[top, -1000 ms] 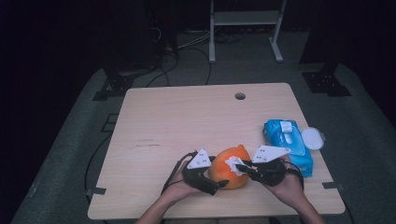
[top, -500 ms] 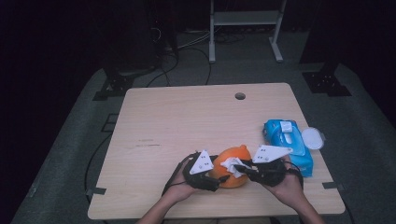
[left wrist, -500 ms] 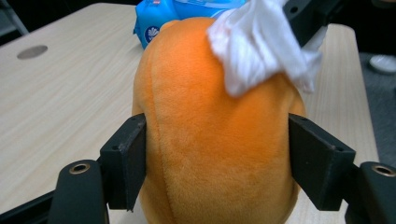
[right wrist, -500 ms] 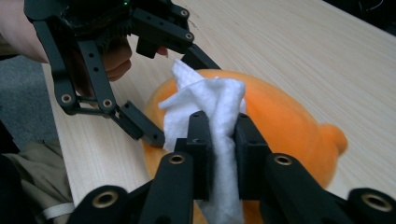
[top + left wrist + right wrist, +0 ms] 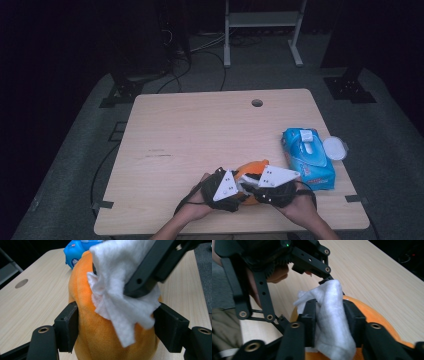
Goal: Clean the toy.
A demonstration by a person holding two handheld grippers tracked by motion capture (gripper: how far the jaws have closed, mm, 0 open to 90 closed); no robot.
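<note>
The left gripper [image 5: 116, 325] grasps an orange plush toy [image 5: 100, 340]: its two black jaws press against the toy's opposite flanks, and the toy stands upright between them on the table [image 5: 30, 305]. These jaws closed in on the toy during the last moments. The right gripper [image 5: 329, 322] holds a white wipe [image 5: 332, 315] clamped between its jaws, which have just been opening slightly; the wipe is bunched, rises above the jaw tips and hangs below them. In the left gripper view the right gripper comes in from the upper right and presses the wipe onto the upper front face of the toy, directly above the left gripper's jaws. In the high view both grippers, left [image 5: 235, 186] and right [image 5: 250, 184], meet at the toy [image 5: 252, 167] close to the near table edge, one on each side of it. A blue wipe pack [image 5: 307, 157] lies just beyond the right gripper, on its outer side, with a white lid [image 5: 334, 148] beside the pack.
</note>
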